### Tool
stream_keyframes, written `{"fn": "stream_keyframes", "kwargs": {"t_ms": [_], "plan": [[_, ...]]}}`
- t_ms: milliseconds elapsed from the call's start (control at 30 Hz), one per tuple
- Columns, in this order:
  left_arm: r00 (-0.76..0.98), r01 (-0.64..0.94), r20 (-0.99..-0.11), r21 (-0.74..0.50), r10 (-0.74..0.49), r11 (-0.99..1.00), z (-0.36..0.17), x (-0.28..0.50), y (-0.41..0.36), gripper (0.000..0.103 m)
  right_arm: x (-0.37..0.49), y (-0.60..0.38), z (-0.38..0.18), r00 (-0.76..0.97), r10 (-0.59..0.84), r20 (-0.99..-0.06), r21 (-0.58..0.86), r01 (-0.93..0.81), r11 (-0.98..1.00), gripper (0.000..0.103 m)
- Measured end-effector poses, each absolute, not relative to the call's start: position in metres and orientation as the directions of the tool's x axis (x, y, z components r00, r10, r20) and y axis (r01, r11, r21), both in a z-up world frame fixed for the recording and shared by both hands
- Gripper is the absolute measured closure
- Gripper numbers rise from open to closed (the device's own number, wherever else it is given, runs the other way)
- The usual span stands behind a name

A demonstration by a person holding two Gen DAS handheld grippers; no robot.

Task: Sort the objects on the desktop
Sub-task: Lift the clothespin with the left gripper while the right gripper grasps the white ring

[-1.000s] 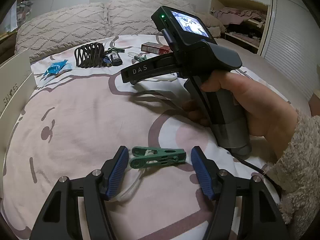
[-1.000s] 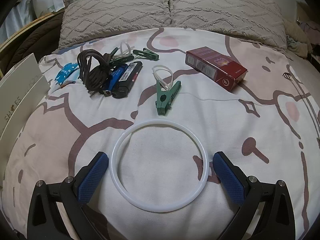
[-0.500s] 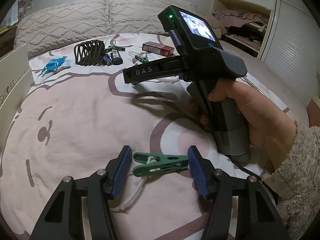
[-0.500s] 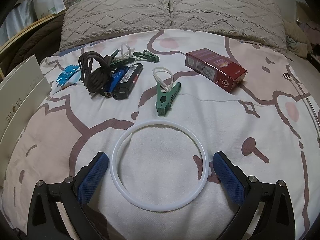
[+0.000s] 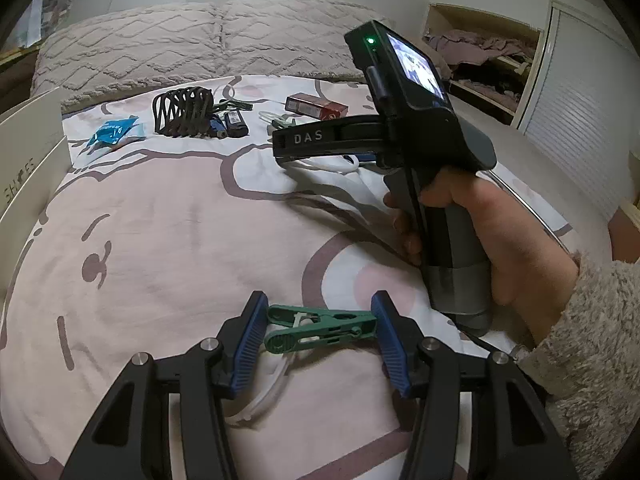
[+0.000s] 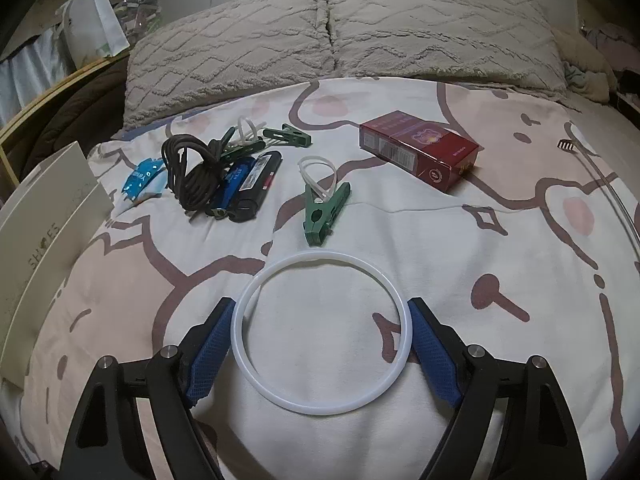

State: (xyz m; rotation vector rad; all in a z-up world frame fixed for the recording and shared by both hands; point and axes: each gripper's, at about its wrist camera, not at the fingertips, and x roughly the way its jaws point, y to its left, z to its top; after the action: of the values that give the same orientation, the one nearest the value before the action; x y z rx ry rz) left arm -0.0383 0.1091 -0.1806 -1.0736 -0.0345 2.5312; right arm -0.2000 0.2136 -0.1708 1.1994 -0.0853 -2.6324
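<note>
My left hand-held gripper (image 5: 318, 330) has its jaws apart around the green clip (image 5: 320, 328) on the bed (image 5: 160, 240), ready to pinch it. My right hand-held gripper (image 6: 320, 344) is apart too, hugging the white ring (image 6: 321, 333) so I can squeeze its sides.

We read "DAS" on the black arm of the right tongs (image 5: 320, 136). We read "SHOES" on the white box (image 6: 44, 216), left of the tongs. Other print is illegible.
</note>
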Motion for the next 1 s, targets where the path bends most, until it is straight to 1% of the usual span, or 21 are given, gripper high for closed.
{"fn": "stream_keyframes", "kwargs": {"t_ms": [133, 667, 1000], "plan": [[-0.634, -0.337, -0.678, -0.191, 0.372, -0.922, -0.178, -0.037, 0.105, 0.049, -0.199, 0.213, -0.17, -0.638, -0.233, -0.734, 0.132, 0.202, -0.97, 0.018], [-0.684, -0.272, -0.642, -0.216, 0.346, -0.938, -0.162, -0.036, 0.078, 0.049, -0.174, 0.222, -0.164, -0.643, -0.265, -0.719, 0.195, 0.18, -0.964, 0.018], [-0.726, -0.238, -0.61, -0.21, 0.317, -0.948, -0.148, -0.035, 0.06, 0.049, -0.141, 0.222, -0.148, -0.681, -0.242, -0.691, 0.163, 0.18, -0.97, 0.018]]}}
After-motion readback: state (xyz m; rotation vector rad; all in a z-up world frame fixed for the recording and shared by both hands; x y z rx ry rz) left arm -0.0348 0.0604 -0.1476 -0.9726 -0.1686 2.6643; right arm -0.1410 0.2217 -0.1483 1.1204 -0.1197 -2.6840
